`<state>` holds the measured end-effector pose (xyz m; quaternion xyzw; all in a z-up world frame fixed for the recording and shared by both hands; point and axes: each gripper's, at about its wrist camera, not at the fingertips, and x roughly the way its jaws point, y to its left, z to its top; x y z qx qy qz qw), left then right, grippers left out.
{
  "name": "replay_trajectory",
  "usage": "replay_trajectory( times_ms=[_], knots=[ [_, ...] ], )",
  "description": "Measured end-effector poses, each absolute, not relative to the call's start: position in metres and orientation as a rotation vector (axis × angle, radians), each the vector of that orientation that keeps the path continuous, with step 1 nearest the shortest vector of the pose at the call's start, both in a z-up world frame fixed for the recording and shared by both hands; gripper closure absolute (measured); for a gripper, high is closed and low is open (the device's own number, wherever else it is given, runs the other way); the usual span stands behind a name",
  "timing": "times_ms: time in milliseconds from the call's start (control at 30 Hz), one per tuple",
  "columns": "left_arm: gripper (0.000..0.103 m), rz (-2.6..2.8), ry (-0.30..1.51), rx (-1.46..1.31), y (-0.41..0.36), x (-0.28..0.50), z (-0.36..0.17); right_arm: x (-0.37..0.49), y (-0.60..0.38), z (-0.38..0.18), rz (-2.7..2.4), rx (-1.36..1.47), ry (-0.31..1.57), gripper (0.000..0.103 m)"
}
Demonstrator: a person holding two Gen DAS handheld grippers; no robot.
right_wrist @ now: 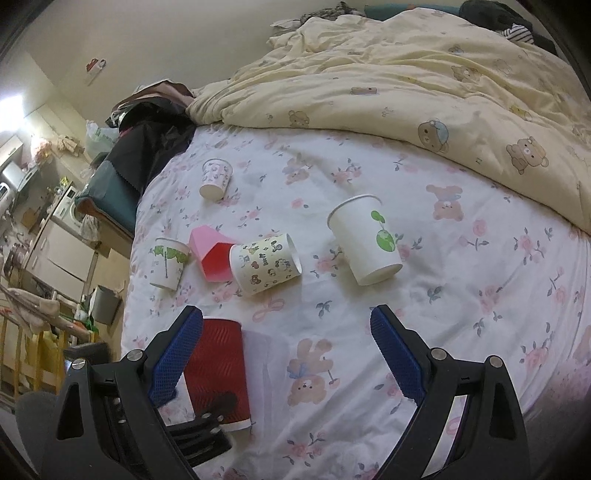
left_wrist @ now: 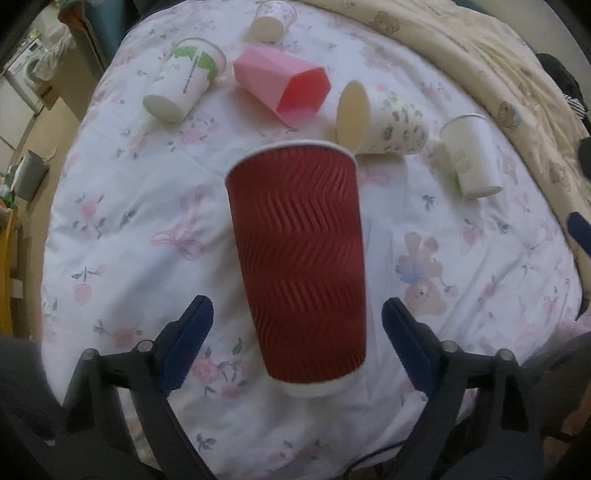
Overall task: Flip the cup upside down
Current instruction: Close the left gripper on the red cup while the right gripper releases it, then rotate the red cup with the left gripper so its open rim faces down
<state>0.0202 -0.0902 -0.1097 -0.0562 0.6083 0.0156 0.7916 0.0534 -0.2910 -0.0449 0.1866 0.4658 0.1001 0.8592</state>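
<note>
A dark red ribbed paper cup (left_wrist: pixel 299 262) stands on the floral bed sheet (left_wrist: pixel 129 229), between the fingers of my left gripper (left_wrist: pixel 297 325). The fingers are spread wide and do not touch it. In the left wrist view its white rim is at the far end and its white base at the near end. It also shows in the right wrist view (right_wrist: pixel 218 369), low left, beside the left gripper's tip. My right gripper (right_wrist: pixel 286 350) is open and empty over the sheet.
Other cups lie on the sheet beyond: a pink faceted cup (left_wrist: pixel 284 86), a green-print cup (left_wrist: pixel 184 86), a cartoon-print cup (left_wrist: pixel 380 120), a white cup (left_wrist: pixel 471 155) and a small floral cup (left_wrist: pixel 271 20). A yellow bear-print duvet (right_wrist: pixel 406 74) is bunched at the back.
</note>
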Motion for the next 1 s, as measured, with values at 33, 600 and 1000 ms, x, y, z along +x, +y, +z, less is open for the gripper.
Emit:
replay_trajectory(
  times_ms=[33,600,1000],
  knots=[
    [0.013,0.033,1.312,-0.115,-0.091,0.022,-0.112,0.054,-0.291,-0.045,0.209,0.395,0.979,0.008],
    [0.038,-0.004,1.272,-0.135,-0.079,0.019,-0.088,0.055,-0.284,-0.047,0.231,0.373,0.994,0.008],
    [0.038,0.015,1.168,-0.155,-0.031,0.011,-0.041,0.052,-0.272,-0.045,0.273,0.35,0.985,0.008]
  ],
)
